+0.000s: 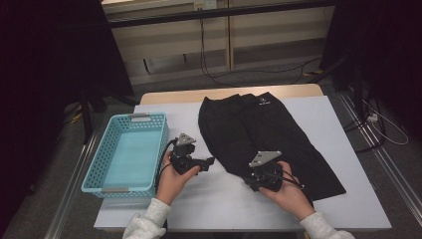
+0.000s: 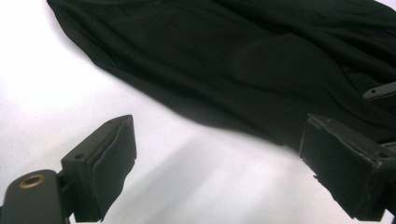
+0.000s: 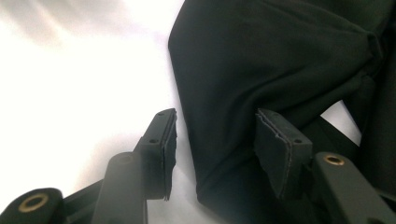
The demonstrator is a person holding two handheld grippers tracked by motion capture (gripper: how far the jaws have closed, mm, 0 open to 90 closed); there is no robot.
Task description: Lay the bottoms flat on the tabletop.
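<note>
Right claw (image 3: 215, 154) level, half-open, astride the black garment's (image 3: 271, 60) edge.

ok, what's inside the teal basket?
Nothing visible: the teal basket shows a bare floor in the high view. Its near wall hides a thin strip of the floor.

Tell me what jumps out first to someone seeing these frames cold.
The black garment spread over the middle and right of the white table dominates. Next comes the empty turquoise basket at the table's left edge. Two hands hold the left hand-held gripper, open over bare table beside the cloth, and the right hand-held gripper, its jaws parted around a fold at the garment's near edge, not visibly pressing it.
</note>
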